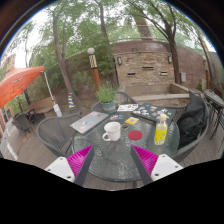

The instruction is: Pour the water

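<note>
Glass forms the round tabletop (pixel 118 150) just ahead of the gripper (pixel 114 160), whose two fingers stand wide apart with nothing between them, the pink pads (pixel 82 158) facing each other across open space above the table's near edge. Beyond the fingers and slightly toward the left one sits a white mug (pixel 112 131), upright. Toward the right finger stands a yellow bottle (pixel 161 130), also upright, well apart from the mug, with a small red item (pixel 135 134) lying on the glass between the two. Farther back on the table lie a laptop (pixel 89 121) on the left and scattered papers (pixel 138 110), with a potted plant (pixel 106 97) behind them. Metal chairs (pixel 55 134) ring the table. Far beyond are a stone wall (pixel 148 68), trees, and an orange umbrella (pixel 20 84) off to the left.
</note>
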### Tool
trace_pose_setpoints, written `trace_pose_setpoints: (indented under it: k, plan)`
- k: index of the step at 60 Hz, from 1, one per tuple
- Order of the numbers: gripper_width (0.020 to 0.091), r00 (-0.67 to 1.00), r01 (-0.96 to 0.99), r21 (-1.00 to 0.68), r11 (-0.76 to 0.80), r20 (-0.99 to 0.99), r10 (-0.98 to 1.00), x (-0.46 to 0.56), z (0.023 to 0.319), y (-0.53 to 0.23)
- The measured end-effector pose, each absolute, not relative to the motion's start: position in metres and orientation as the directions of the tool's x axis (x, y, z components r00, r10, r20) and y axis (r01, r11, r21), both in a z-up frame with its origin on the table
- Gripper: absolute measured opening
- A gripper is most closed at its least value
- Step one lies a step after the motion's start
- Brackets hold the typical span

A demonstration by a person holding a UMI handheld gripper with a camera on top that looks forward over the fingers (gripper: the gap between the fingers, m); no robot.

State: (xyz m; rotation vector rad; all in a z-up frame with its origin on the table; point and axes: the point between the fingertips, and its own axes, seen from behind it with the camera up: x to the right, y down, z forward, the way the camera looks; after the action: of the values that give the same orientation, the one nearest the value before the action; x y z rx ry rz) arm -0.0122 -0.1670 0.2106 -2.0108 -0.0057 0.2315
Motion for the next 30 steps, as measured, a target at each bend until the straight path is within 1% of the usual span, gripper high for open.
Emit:
trace_pose_setpoints:
  k: [2,3,7,12,13,14,16,18,19,20,28,30]
  plan:
    - [0.0829,0.984,-0.102,-0.891,-0.443,-0.155,0.087,-0.007,0.209,-0.167]
    - [0.0829,0.985,-0.105,-0.892,-0.44,-0.155,0.078,-0.026,0.199,-0.147]
    - [0.0829,0.988,-0.113,-0.889,-0.443,-0.147,0.044,-0.042,0.198,-0.149]
    - [0.0829,0.988,-0.144,-0.883,-0.447,-0.15,-0.022,-0.043,0.191,-0.144]
    - [0.0828,0.988,-0.153,-0.88,-0.45,-0.154,-0.034,-0.041,0.2,-0.163]
    - [0.0828,0.987,-0.16,-0.881,-0.446,-0.157,-0.044,-0.042,0.188,-0.141]
    - [0.0829,0.984,-0.177,-0.879,-0.442,-0.165,-0.067,-0.037,0.184,-0.139]
    - [0.0832,0.981,-0.192,-0.881,-0.433,-0.169,-0.09,-0.027,0.18,-0.135]
    - [0.0828,0.98,-0.199,-0.881,-0.43,-0.172,-0.101,-0.02,0.188,-0.154]
    - [0.0822,0.979,-0.202,-0.884,-0.421,-0.172,-0.11,-0.016,0.176,-0.131]
    - [0.082,0.97,-0.193,-0.912,-0.363,-0.12,-0.213,0.062,0.157,-0.113]
    - [0.0832,0.968,-0.181,-0.919,-0.35,-0.104,-0.227,0.082,0.154,-0.106]
